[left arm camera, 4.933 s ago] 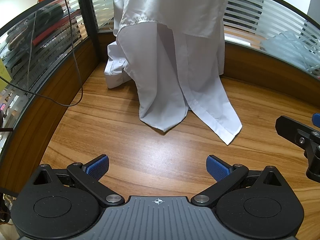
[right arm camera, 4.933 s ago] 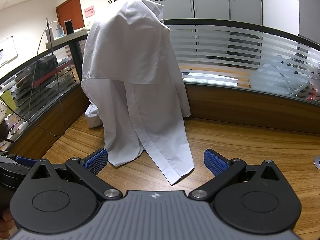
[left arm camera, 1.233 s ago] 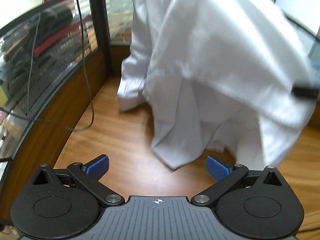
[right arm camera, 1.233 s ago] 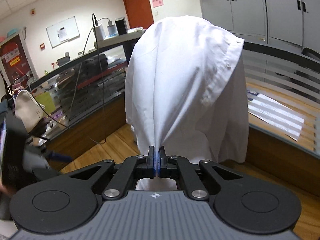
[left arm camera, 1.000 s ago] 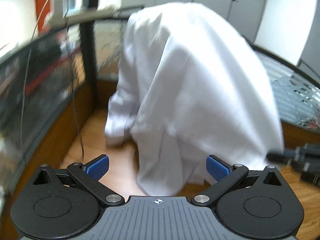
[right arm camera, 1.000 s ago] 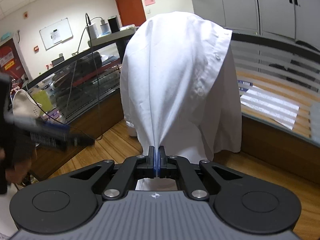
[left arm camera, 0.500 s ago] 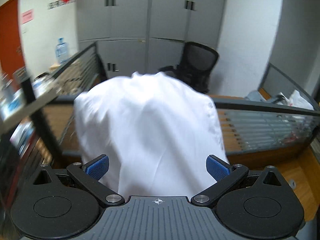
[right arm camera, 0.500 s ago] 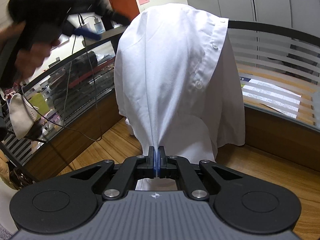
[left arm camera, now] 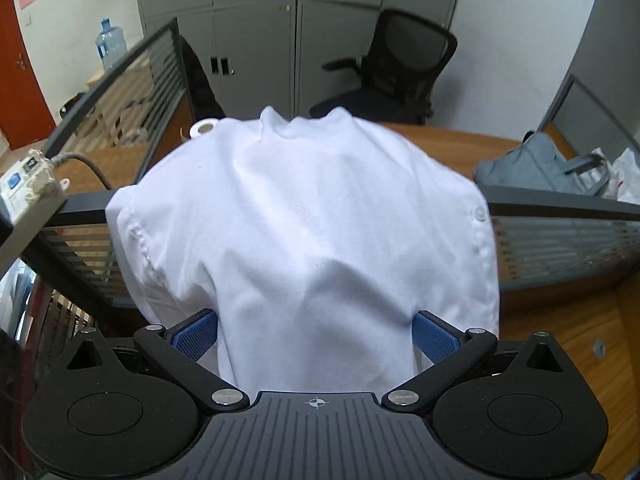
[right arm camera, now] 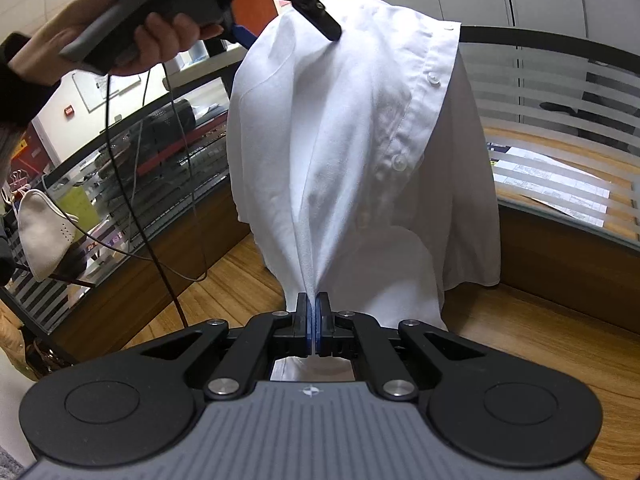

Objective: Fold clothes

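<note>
A white button-up shirt (right arm camera: 360, 152) hangs draped over the corner of the desk partition. My right gripper (right arm camera: 314, 320) is shut on a pinched fold of the shirt low down, and the cloth pulls taut up from the jaws. My left gripper (left arm camera: 316, 334) is open, high up at the top of the shirt (left arm camera: 304, 224), its blue pads (left arm camera: 196, 334) on either side of a bulge of cloth. In the right wrist view the left gripper (right arm camera: 320, 16) shows held in a hand, with one finger on the shirt's top.
The wooden desk (right arm camera: 540, 332) runs below, ringed by a glass partition with a dark rail (left arm camera: 560, 204). A cable (right arm camera: 160, 248) hangs at the left. A black office chair (left arm camera: 400, 68) and a grey bag (left arm camera: 532, 164) stand behind the partition.
My left gripper has risen from near the desk to the top of the shirt and moved in around the cloth. My right gripper has stayed shut on the fold and come slightly closer.
</note>
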A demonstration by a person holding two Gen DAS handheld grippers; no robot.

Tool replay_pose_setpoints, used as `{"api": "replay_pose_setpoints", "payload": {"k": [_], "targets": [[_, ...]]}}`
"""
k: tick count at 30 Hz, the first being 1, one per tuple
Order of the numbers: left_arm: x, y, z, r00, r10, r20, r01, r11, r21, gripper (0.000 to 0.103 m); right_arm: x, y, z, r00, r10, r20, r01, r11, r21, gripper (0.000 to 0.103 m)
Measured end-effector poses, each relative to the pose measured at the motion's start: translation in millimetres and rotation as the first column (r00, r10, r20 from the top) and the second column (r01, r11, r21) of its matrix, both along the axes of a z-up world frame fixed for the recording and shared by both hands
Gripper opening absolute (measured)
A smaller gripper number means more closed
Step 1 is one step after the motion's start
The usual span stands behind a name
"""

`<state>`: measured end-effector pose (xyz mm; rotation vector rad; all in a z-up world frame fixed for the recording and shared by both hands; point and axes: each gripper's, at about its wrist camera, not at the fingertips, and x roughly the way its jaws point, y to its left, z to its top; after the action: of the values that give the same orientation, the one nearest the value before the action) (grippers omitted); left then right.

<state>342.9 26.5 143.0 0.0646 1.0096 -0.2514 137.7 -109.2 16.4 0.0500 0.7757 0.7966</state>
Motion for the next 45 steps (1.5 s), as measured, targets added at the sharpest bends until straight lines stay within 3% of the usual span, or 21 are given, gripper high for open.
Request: {"api": "replay_pose_setpoints", "payload": {"k": [3,6,11,15,17,21,25,29,37,40,45], "targets": [[8.2,1.5,-9.1,0.999,0.006,-0.036,-0.006,1.000,-0.015,0.103,1.9,1.3,-2.3,1.000,-0.001,-0.010,0.001,1.000,0.007,0.002],[15.1,11.2,-22.3,0.994,0.050,-0.100,-0.060,0.993,-0.098,0.103,3.1,2.9,-2.6,1.000,0.001,-0.014,-0.001,1.000,0.010,0.002],[17.1,30.7,-40.3,0.978,0.094,-0.186,-0.139,0.960,-0.243,0.103,4.1,1.7,0.0,1.000,0.004,-0.016,-0.003,1.000,0.020,0.002],[6.0,31.2,-38.2,0.986,0.076,-0.150,-0.113,0.960,-0.255,0.100,4.0,-1.5,0.2,1.000,0.006,-0.027,-0.005,0.999,0.035,0.002],[0.4,31.4,-37.1,0.989,0.067,-0.132,-0.100,0.960,-0.261,0.083,4.2,-2.7,0.7,0.999,0.006,-0.034,-0.005,0.999,0.045,0.002],[-14.0,26.4,-27.7,0.996,0.042,-0.080,-0.060,0.971,-0.233,0.070,2.2,-2.2,3.5,0.999,0.014,-0.032,-0.012,0.999,0.053,0.002],[-25.9,22.4,-16.4,1.000,0.007,-0.025,-0.011,0.980,-0.198,0.043,-3.6,-1.6,10.0,0.999,0.037,-0.015,-0.036,0.997,0.067,0.002],[-39.6,10.9,-3.5,0.999,-0.009,0.047,0.017,0.987,-0.159,0.028,-10.7,-1.8,22.2,0.997,0.072,-0.002,-0.072,0.993,0.095,0.002],[-84.3,-8.0,28.7,0.975,-0.047,0.216,0.073,0.991,-0.116,0.008,-33.9,-7.4,48.0,0.987,0.161,0.016,-0.162,0.981,0.110,0.002],[-104.6,-11.0,32.7,0.974,-0.051,0.219,0.085,0.985,-0.149,0.005,-46.7,-13.7,46.8,0.986,0.167,0.007,-0.167,0.981,0.096,0.002],[-131.5,-15.2,23.6,0.976,-0.079,0.204,0.109,0.983,-0.144,0.003,-62.5,-29.4,37.9,0.989,0.145,-0.024,-0.143,0.987,0.078,0.002]]}}
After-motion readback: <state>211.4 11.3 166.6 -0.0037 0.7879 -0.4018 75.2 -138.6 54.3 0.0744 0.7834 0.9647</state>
